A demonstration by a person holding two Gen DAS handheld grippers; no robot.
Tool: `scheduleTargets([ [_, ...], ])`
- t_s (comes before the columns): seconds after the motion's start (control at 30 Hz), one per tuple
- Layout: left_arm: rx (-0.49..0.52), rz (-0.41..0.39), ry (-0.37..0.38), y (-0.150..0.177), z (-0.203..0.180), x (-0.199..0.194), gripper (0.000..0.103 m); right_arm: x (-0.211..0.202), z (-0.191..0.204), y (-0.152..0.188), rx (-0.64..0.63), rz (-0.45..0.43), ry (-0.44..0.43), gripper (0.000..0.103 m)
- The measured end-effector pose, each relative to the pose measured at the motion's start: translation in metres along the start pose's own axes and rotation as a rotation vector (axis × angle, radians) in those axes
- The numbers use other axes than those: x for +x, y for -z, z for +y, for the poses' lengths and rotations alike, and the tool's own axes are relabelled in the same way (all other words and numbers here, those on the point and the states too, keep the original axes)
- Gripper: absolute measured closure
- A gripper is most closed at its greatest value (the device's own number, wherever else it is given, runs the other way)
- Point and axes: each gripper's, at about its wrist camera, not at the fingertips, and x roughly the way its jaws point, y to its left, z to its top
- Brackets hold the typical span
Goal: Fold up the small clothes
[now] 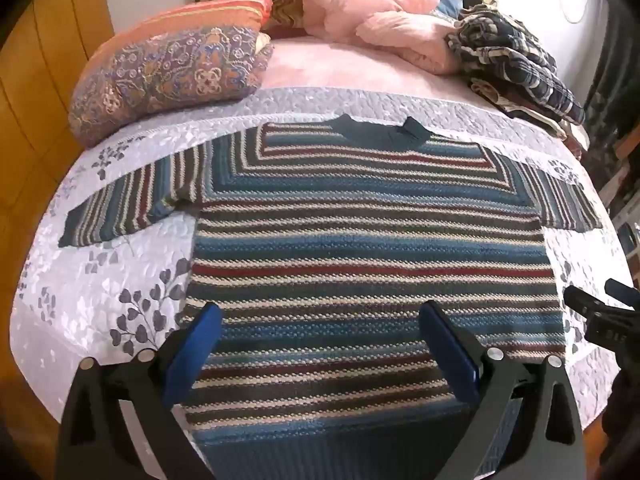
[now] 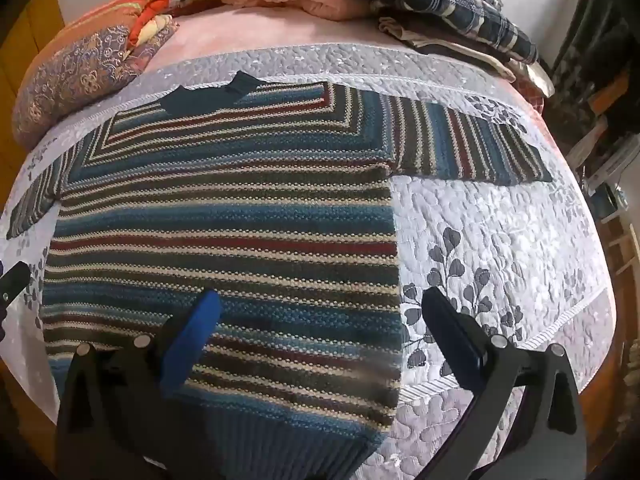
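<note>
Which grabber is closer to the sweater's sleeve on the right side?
Right. The right gripper straddles the sweater's right edge, below the right sleeve. The left gripper hovers over the sweater's lower middle, farther away.

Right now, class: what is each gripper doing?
Left gripper: open, holding nothing, above the striped sweater.
Right gripper: open, holding nothing, over the sweater's right edge.

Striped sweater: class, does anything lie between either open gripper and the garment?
Nothing visible does. The striped sweater lies flat on the quilt, its top bare; the left gripper and right gripper hover open over its hem end.
</note>
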Motion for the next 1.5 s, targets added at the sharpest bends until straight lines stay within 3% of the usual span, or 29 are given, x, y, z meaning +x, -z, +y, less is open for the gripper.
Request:
scheduleTargets([
  [0.13,-0.023,-0.003,0.031,-0.005,0.011,0.0,0.004,0.0,-0.001,0.0,0.013,0.001,-0.03,0.003],
  [0.2,0.003,-0.017,-0.014,-0.006,0.005,-0.002,0.004,0.001,-0.003,0.001,0.015,0.001,-0.034,0.003],
  [0.33,0.015,-0.031,-0.031,-0.002,0.0,-0.005,0.004,0.002,-0.006,0.0,0.017,-0.002,-0.037,0.003],
  [1.5,0.025,-0.039,-0.045,-0.003,0.003,-0.004,0.004,0.001,0.001,0.0,0.019,-0.04,-0.016,0.003],
])
